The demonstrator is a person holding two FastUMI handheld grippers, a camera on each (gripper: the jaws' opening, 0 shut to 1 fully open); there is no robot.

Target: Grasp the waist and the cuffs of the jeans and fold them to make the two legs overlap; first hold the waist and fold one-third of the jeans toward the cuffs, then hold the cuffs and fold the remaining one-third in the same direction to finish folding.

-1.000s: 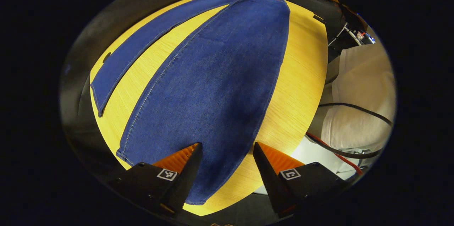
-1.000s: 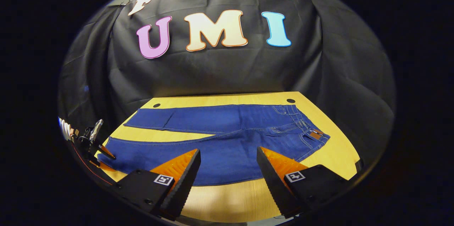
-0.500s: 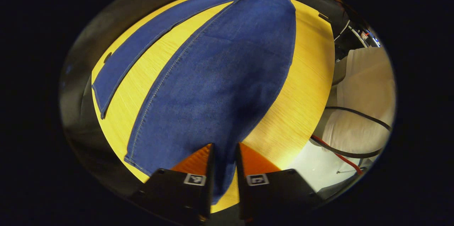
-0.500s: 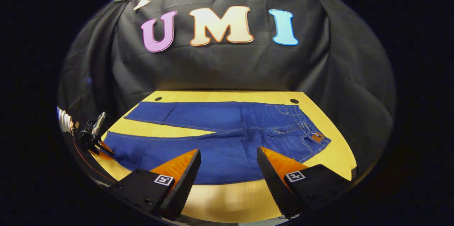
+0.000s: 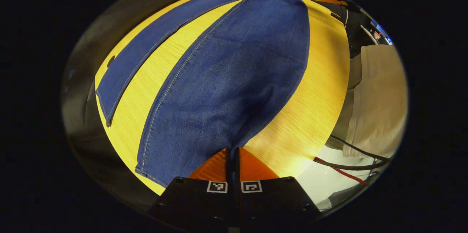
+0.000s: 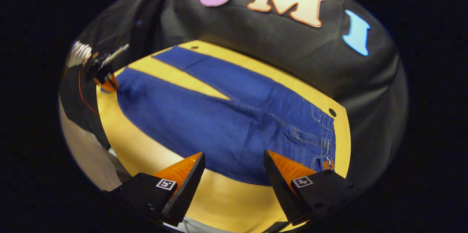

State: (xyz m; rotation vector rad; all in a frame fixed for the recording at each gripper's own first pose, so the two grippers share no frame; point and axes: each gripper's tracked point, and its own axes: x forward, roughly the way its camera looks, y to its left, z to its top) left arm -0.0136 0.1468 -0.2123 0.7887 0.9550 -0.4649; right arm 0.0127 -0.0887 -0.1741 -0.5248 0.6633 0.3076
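The blue denim jeans (image 6: 226, 116) lay flat on the yellow wood-grain table (image 6: 226, 200), legs spread in a V, not yet overlapped. Measured from the waist (image 6: 325, 134), the two cuffs lay at the far end of the table, and the near leg ran along the table edge closest to the person.

The left gripper (image 5: 232, 152) was clamped on the near leg's cuff (image 5: 204, 160), both fingers pressed together with denim pinched between them at the cuff's corner. In the right gripper view, that gripper appeared at the cuff end, far from the waist. The right gripper (image 6: 234, 178) hung with its fingers wide apart, above bare table just short of the waist, holding nothing.

Judged risks:
- The pinch sat near the cuff's corner. A lift could pull the fabric out, or raise only one layer.
- Lifting the cuff before the waist was secured would likely drag the whole garment and skew the legs.
- The right gripper approached at a tilt and might catch only the waistband's edge (image 6: 331, 160).

A black cable (image 5: 351, 149) hung beside the table.
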